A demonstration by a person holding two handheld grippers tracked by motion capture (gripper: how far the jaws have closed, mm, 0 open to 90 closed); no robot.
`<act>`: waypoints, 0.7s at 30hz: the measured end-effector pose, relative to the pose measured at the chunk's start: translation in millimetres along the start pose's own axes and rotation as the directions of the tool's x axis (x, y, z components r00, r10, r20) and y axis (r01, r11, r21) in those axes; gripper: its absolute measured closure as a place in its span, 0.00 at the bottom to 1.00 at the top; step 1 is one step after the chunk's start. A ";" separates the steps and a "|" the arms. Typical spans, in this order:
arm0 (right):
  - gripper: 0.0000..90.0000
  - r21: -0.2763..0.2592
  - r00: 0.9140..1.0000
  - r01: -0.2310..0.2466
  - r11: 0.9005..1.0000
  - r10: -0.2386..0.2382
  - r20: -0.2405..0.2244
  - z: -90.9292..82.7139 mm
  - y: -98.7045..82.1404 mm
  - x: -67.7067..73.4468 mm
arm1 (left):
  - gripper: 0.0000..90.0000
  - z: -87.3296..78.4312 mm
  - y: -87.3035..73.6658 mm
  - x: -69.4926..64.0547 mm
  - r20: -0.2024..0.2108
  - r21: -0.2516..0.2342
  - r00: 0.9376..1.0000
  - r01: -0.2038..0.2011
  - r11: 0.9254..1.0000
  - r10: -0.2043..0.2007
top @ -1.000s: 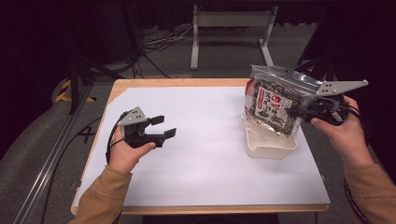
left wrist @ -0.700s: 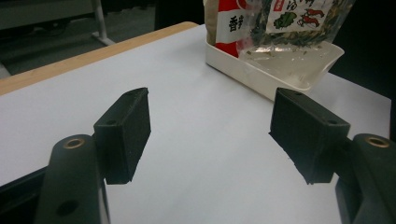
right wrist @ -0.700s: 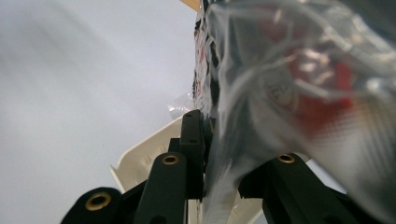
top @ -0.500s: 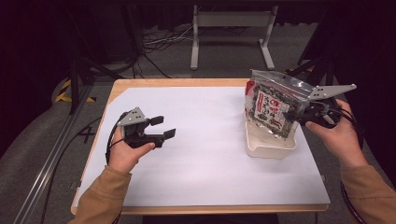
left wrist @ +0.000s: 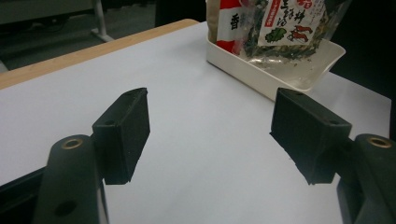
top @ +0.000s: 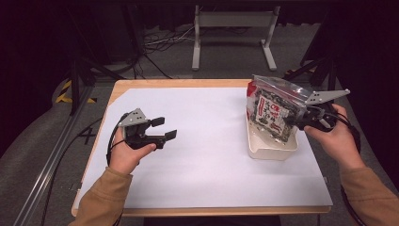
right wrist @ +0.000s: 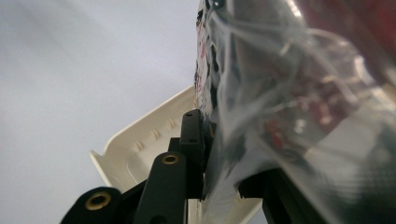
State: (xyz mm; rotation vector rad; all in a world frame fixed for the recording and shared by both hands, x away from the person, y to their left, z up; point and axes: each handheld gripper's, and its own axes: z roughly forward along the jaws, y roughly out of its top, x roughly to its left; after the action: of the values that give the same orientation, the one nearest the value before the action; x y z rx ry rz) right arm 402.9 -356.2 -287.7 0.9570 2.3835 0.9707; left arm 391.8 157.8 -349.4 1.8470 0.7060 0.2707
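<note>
A clear plastic snack bag (top: pixel 272 107) with red and white labels and dark green contents stands upright in a white tray (top: pixel 270 148) at the table's right. My right gripper (top: pixel 291 120) is shut on the bag's right side; in the right gripper view the bag (right wrist: pixel 289 107) is pinched between the jaws above the tray (right wrist: pixel 140 140). At the left of the table my left gripper (top: pixel 164 128) is held open with nothing between its jaws. From the left gripper view the bag (left wrist: pixel 275 23) and the tray (left wrist: pixel 280 70) lie ahead to the right.
A white sheet (top: pixel 202 155) covers the wooden table (top: pixel 141 84). Behind the table stand a metal frame (top: pixel 233 28) and cables on a dark floor. A rail (top: pixel 51 155) runs along the left side.
The right gripper has sunk a little with the bag, bringing its bottom lower into the tray. The left gripper has stayed where it was.
</note>
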 end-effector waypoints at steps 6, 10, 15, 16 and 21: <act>0.83 0.018 1.000 -0.002 1.000 0.002 -0.003 11.9 -6.5 2.2 | 0.32 2.3 0.0 -1.3 0.011 0.010 1.000 -0.002 1.000 0.002; 0.83 0.014 1.000 -0.002 1.000 0.002 0.009 15.4 -10.7 4.6 | 0.31 3.7 -0.2 -1.5 0.010 0.011 1.000 0.004 1.000 -0.004; 0.82 0.074 1.000 0.002 0.997 -0.003 0.014 24.0 -19.7 7.7 | 0.31 5.0 0.1 -2.4 0.016 0.020 1.000 0.001 1.000 -0.002; 0.82 0.055 1.000 -0.004 0.998 0.003 0.021 24.5 -23.7 7.1 | 0.31 4.9 0.2 -2.4 0.017 0.020 1.000 0.000 1.000 0.000; 0.82 0.029 0.999 -0.045 0.999 0.045 -0.003 23.5 -30.0 -0.2 | 0.31 5.2 0.1 -1.6 0.017 0.018 1.000 0.010 1.000 -0.010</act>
State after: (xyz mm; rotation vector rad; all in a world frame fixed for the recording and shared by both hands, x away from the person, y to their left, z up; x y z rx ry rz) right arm 403.1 -361.4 -325.4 1.0239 2.3949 0.9572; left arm 393.1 152.8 -351.1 1.8604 0.7079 0.2420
